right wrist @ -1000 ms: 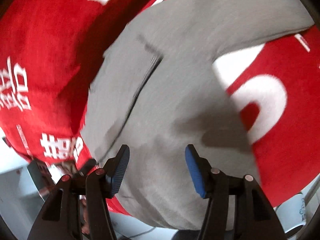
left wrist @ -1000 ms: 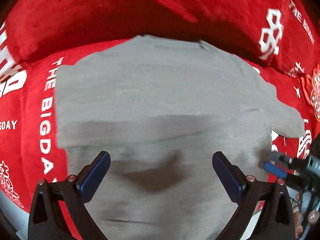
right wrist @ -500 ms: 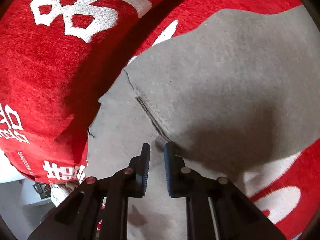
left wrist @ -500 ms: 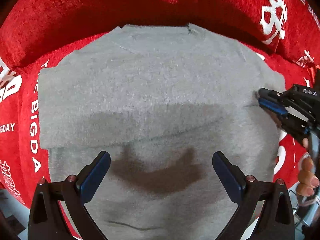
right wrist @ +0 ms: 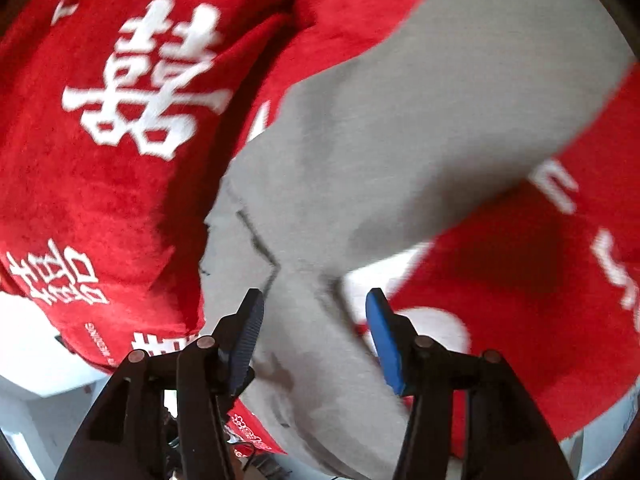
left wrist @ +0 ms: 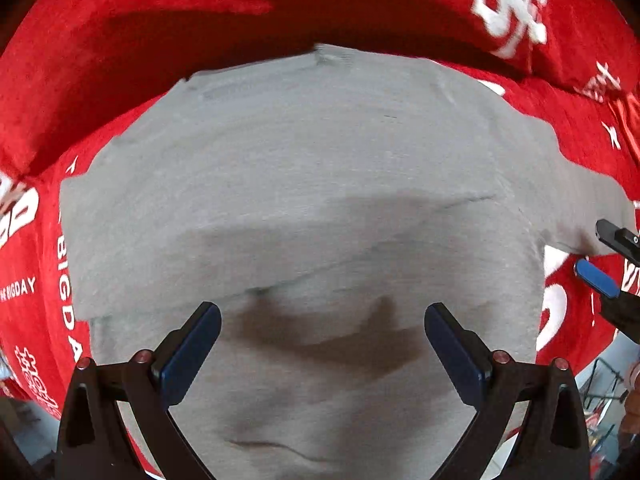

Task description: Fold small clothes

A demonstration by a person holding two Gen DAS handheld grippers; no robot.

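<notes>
While the grey shirt (left wrist: 304,208) lies spread flat on the red printed cover (left wrist: 160,40) (looks like a sofa, with a cushion behind), the left tool (left wrist: 322,354) hangs straight over the shirt body, its pads wide apart and holding nothing, presumably waiting for a hem or edge to fold. The right tool (right wrist: 314,332) sits by the right-hand sleeve (right wrist: 440,120), jaws opening, cloth below them but not pinched. Judgement: sleeve spread outward for flattening before the first fold; no fold visible yet.
</notes>
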